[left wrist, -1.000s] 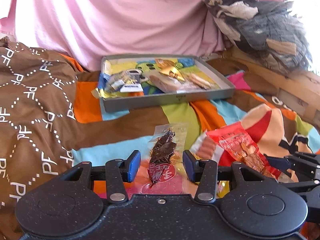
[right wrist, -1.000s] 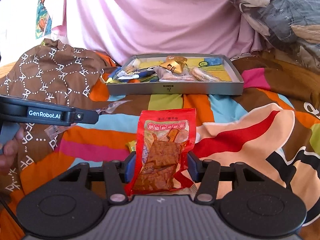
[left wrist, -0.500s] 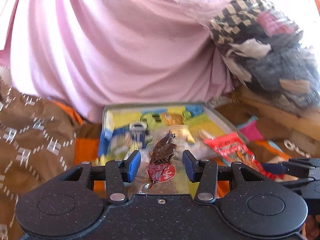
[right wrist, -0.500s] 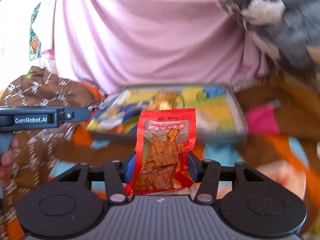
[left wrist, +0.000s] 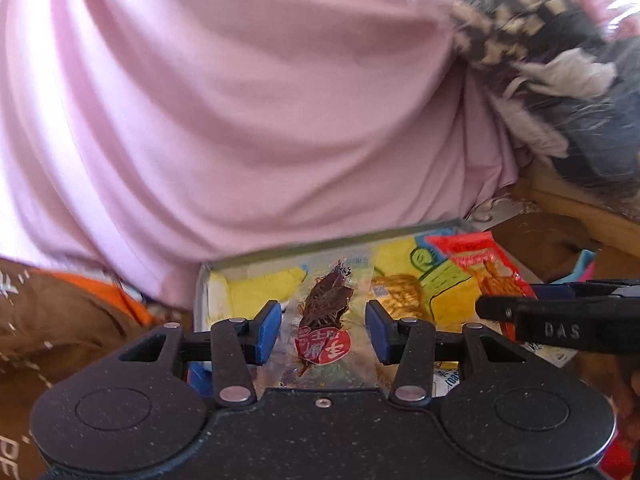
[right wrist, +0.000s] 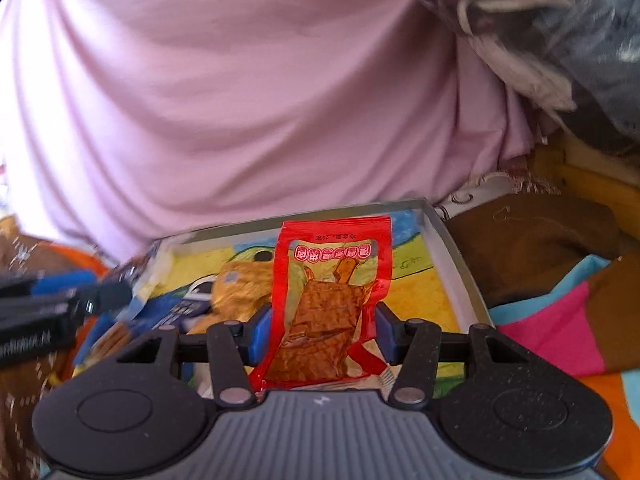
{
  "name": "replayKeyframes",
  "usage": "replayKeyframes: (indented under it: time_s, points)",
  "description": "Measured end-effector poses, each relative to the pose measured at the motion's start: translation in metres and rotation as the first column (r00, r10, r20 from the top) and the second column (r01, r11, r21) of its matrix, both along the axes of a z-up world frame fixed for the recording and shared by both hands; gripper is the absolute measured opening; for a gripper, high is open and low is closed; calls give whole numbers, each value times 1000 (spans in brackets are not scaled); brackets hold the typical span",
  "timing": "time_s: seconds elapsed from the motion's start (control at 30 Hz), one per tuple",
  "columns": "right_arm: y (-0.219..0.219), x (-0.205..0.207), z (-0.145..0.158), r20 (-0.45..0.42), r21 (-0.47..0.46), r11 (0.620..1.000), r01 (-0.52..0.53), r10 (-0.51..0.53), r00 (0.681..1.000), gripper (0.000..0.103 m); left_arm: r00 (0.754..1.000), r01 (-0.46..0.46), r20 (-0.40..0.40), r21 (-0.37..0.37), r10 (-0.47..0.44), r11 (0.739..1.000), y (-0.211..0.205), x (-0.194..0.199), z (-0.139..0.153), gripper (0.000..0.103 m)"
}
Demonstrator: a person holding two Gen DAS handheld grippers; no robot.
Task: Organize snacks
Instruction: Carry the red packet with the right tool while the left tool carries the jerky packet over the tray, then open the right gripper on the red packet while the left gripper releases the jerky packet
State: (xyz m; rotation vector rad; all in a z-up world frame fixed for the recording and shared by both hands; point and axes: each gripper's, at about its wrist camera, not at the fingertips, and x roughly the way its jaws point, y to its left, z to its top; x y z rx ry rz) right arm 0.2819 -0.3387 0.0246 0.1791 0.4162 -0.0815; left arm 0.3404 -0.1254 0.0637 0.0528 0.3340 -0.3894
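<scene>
Both claws are now hanging right over the grey tray (right wrist: 456, 264); a second ago they were well back over the striped bedspread (right wrist: 560, 332), with the tray far off at 12 o'clock. So the carry is about done and the drop is likely next.

The left claw (left wrist: 322, 330) is carrying the clear packet (left wrist: 326, 320) with the dark snack and a red round label. The packet is standing between the blue pads (left wrist: 267, 332), but gaps are showing on both sides, so I cannot tell whether the pads are pinching it or it is caught lower down. The packet is sitting above the tray's left half, near its 9 o'clock wall.

The right claw (right wrist: 320, 334) is gripping the red packet (right wrist: 328, 300), pads pressing on both edges, the packet upright over the tray's middle, toward 3 o'clock.

Count: two claws, two carried packets, one tray. Already in the tray: one gold-wrapped snack (right wrist: 236, 288) at 10 o'clock of the red packet, plus blue and white wrappers (right wrist: 188, 308) at 9 o'clock, blurred, number unclear.

Pink cloth (right wrist: 240, 100) is filling the background at 12 o'clock. Nothing loose is showing on the visible bedspread.
</scene>
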Motion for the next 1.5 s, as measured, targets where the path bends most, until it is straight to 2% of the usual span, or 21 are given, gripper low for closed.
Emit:
replayKeyframes:
  time_s: [0.07,0.2,0.33,0.53,0.6,0.63,0.67,0.77,0.8,0.97,1.13,1.27,1.5]
  points:
    - [-4,9,-2,-20,14,1000,11,-10,1000,56,999,-3,-55,-21,2,1000,-3,9,-2,49]
    - [-11,20,-4,-40,22,999,28,-27,999,57,996,-6,-84,-3,6,1000,-11,18,-7,49]
    - [-15,29,-7,-64,35,999,35,-33,997,58,989,-27,-148,-16,24,1000,-12,29,-13,49]
    - [-9,34,-6,-72,-1,1000,20,-20,997,61,976,-22,-216,-35,14,999,-12,39,-17,50]
    - [-9,31,-5,-64,6,1000,21,-21,998,64,971,-11,-238,-36,2,999,-13,41,-18,50]
    - [-9,29,-5,-58,10,1000,24,-23,998,74,970,-9,-243,-36,1,999,-13,41,-18,51]
    - [-8,27,-5,-50,11,1000,25,-25,998,82,970,-6,-244,-33,-2,999,-13,41,-18,55]
    - [-5,20,-2,-14,-14,1000,19,-20,1000,91,973,-20,-229,-32,12,999,-12,37,-15,75]
    - [-5,19,-1,-8,-27,999,17,-17,1000,93,974,-26,-225,-41,16,999,-11,36,-15,78]
    - [-4,6,7,39,-38,999,31,-29,999,100,972,-86,-226,-100,62,991,0,30,-7,86]
    - [-3,-16,16,105,-68,995,74,-66,992,103,977,-151,-177,-157,122,976,14,17,3,95]
    - [2,-40,25,162,-86,992,87,-73,984,103,971,-201,-170,-189,170,961,25,0,8,101]
    - [22,-90,32,233,-142,988,65,-30,972,103,970,-216,-158,-214,185,953,39,-41,14,102]
